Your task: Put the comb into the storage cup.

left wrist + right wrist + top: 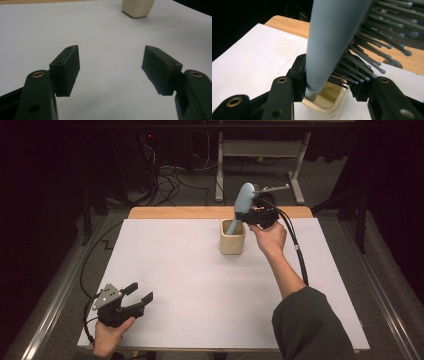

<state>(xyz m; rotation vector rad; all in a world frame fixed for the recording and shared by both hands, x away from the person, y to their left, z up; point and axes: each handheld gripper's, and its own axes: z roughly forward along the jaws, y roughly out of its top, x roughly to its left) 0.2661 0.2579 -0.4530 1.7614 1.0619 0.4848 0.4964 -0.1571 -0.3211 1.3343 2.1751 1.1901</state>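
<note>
Pale blue brush point(243, 200) stands nearly upright, handle down in the cup point(232, 238) at the far middle, clamped by the right gripper point(256, 209). Left gripper point(140, 295) rests near left, jaws wide and empty, well apart.

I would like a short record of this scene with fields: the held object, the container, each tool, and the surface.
held object: light blue plastic hairbrush with dark bristles, handle end in the cup
container: cream square cup, upright
right tool: shut on the hairbrush, above the cup
left tool: open, nothing between its jaws, near the table's front left corner
surface: white sheet on a wooden table
</note>
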